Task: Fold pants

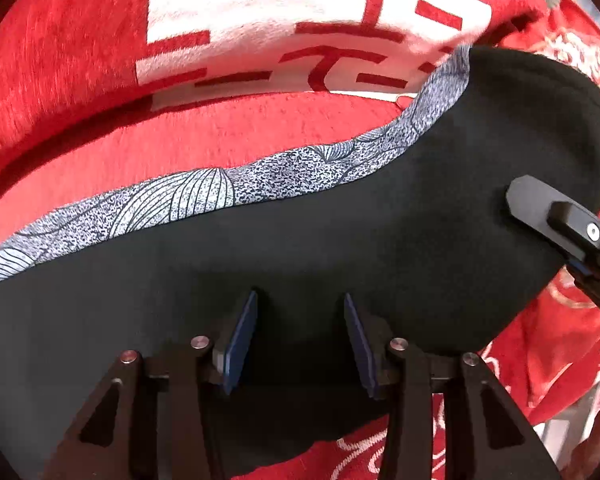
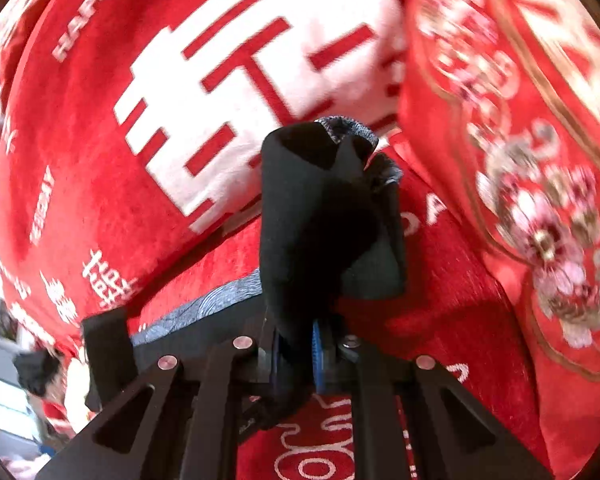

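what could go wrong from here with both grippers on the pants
1. The right gripper pinches only a thin bunched fold of the black pants; that small bite could slip out when pulled.
2. The left gripper has wider-set fingers around the cloth, so its hold may be looser and the fold uneven.
3. The patterned waistband already curves, so the edges may not line up.
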`<state>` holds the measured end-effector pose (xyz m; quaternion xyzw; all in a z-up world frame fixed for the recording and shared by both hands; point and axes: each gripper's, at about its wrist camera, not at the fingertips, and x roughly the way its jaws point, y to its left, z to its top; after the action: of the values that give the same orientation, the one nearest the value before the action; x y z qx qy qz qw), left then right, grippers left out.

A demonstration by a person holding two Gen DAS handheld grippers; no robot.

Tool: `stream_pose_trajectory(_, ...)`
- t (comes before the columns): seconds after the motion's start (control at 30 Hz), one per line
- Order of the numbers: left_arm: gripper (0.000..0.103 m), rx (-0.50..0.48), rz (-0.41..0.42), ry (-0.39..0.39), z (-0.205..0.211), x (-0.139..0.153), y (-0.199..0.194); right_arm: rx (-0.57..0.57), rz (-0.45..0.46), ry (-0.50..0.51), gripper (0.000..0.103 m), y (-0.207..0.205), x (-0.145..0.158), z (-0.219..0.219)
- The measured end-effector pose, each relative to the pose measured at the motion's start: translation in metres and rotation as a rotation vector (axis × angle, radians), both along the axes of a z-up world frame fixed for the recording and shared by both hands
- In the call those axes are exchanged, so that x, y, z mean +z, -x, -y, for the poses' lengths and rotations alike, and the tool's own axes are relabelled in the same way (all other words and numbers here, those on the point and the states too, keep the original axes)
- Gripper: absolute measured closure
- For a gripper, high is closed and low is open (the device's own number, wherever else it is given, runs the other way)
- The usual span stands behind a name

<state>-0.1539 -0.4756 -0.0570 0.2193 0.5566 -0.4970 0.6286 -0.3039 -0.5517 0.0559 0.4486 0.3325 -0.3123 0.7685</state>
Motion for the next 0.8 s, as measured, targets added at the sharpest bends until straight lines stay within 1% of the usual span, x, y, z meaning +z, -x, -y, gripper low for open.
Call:
stream_pose_trajectory(0.1,0.057,0.030,-0.056,-0.012,-0.008,0.006,-0.015,0.049,-0.022,0.049,0.090,-0.015,0.015,-0.011)
stream_pose_trajectory(0.2,0.057,0.091,-0.063,-0.017,-0.033,0.021,-0.037,0.127,-0.056,0.114,0.090,-0.036,0.031,-0.027)
stream_pose_trajectory(0.27,0.057,0.121,-0.049,-0.005,-0.055,0.032,-0.057,0.189,-0.084,0.161,0.090,-0.050,0.040,-0.042)
stream_pose_trajectory(0.33,0.057,0.151,-0.018,-0.001,-0.079,0.043,-0.079,0.266,-0.140,0.221,0.090,-0.069,0.047,-0.060)
stream_pose_trajectory(0.43,0.057,0.202,0.023,-0.025,-0.117,0.050,-0.114,0.373,-0.225,0.289,0.090,-0.107,0.045,-0.093)
stream_pose_trajectory(0.5,0.057,0.241,0.062,-0.051,-0.142,0.048,-0.140,0.446,-0.282,0.319,0.090,-0.135,0.034,-0.118)
stream_pose_trajectory(0.57,0.057,0.282,0.090,-0.095,-0.161,0.041,-0.157,0.514,-0.331,0.345,0.090,-0.159,0.019,-0.142)
stream_pose_trajectory(0.63,0.057,0.336,0.086,-0.135,-0.183,0.031,-0.177,0.595,-0.400,0.363,0.089,-0.187,-0.004,-0.171)
stream_pose_trajectory(0.67,0.057,0.348,0.089,-0.144,-0.191,0.029,-0.182,0.634,-0.437,0.373,0.087,-0.196,-0.016,-0.187)
stream_pose_trajectory(0.7,0.057,0.355,0.094,-0.151,-0.198,0.026,-0.187,0.677,-0.485,0.397,0.083,-0.207,-0.029,-0.204)
stream_pose_trajectory(0.77,0.057,0.361,0.101,-0.156,-0.216,0.026,-0.192,0.763,-0.630,0.497,0.080,-0.221,-0.051,-0.239)
stream_pose_trajectory(0.8,0.057,0.361,0.098,-0.157,-0.222,0.025,-0.196,0.811,-0.720,0.573,0.073,-0.227,-0.062,-0.257)
